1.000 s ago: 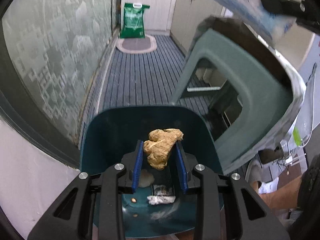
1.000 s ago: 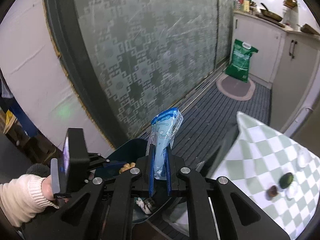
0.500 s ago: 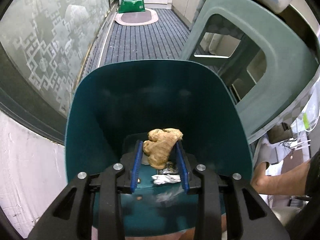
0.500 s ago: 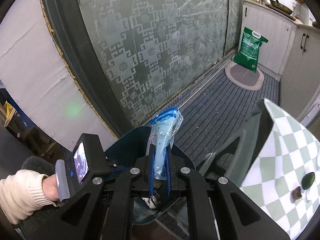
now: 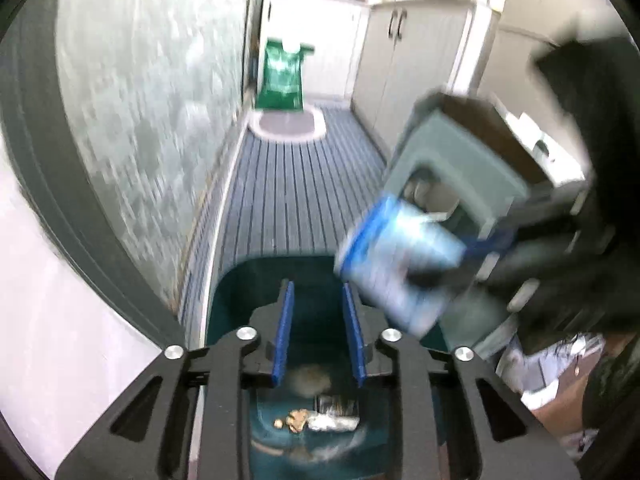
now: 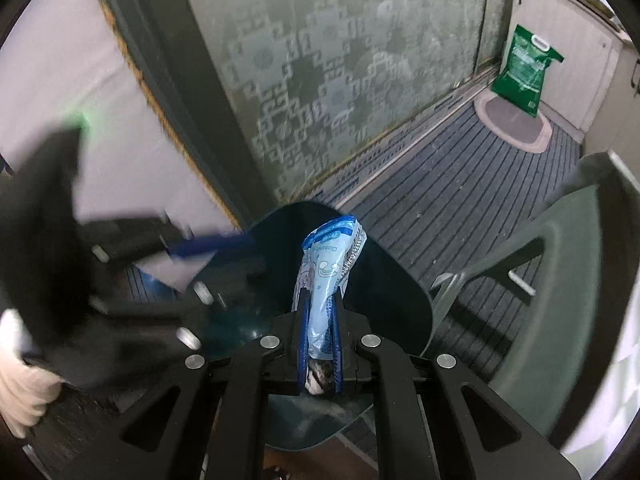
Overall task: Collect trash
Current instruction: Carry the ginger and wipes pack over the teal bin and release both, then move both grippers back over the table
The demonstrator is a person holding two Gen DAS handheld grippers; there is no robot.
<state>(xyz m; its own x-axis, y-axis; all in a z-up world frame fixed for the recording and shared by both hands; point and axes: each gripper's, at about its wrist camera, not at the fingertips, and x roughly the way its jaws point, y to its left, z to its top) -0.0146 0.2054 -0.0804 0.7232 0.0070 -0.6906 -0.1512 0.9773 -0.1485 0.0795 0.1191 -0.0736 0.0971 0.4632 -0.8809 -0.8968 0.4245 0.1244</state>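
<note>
A dark teal bin (image 5: 240, 280) stands on the floor under both grippers. My left gripper (image 5: 318, 286) hangs over it with nothing between its blue pads, and its jaws are closing. A blurred tan lump (image 5: 308, 376) lies in the bin beside crumpled silvery trash (image 5: 336, 420) and small tan bits (image 5: 298, 426). My right gripper (image 6: 320, 294) is shut on a blue-and-white plastic wrapper (image 6: 328, 256), held upright over the bin's mouth (image 6: 400, 292). In the left wrist view the wrapper (image 5: 396, 264) hangs at the bin's right rim. The left gripper (image 6: 120, 260) shows as a dark blur.
A grey-green plastic stool (image 5: 452, 160) stands right of the bin. A patterned frosted glass door (image 6: 340, 60) runs along the left. Farther down the striped floor lie an oval mat (image 5: 286, 128) and a green bag (image 5: 282, 76), with cabinets behind. A white-sleeved hand (image 6: 16, 360) holds the left gripper.
The left gripper let go of the tan lump, which fell into the bin, and then rose. The right gripper came down with the wrapper over the bin.
</note>
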